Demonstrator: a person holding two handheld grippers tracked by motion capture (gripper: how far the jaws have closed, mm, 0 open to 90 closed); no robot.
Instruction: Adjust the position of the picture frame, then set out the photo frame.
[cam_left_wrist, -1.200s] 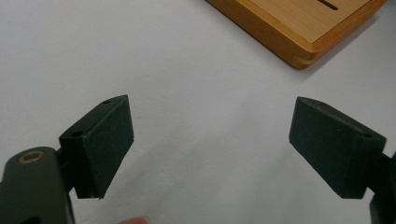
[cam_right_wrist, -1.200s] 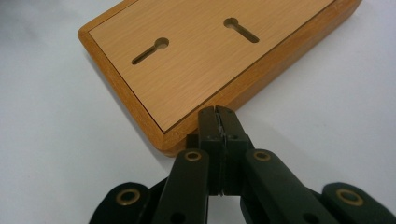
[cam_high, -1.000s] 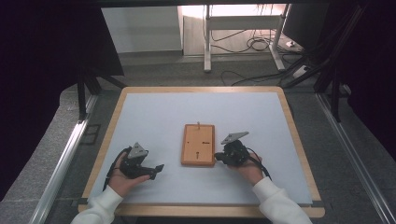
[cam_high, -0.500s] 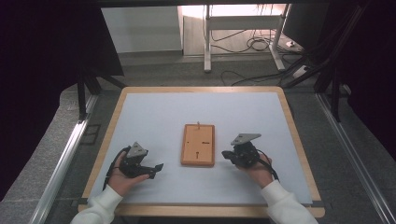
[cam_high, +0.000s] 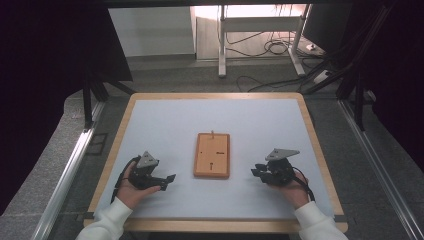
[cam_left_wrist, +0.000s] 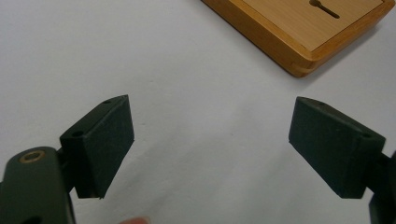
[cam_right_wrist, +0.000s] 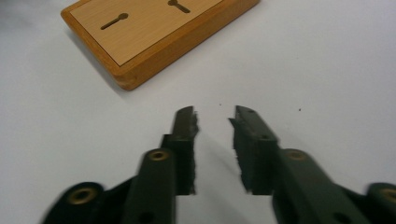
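While opening, right fingers (cam_high: 256, 172) low, nr wooden block (cam_high: 212, 154)

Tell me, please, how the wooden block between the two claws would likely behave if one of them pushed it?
The wooden block looks solid and lies flat, so it would probably slide rather than tip or roll. The table looks smooth, so it may skid easily. Being rigid, it shouldn't flex.

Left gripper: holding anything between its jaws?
No: the left gripper has its jaws wide apart over bare white table, with the wooden board lying beyond them.
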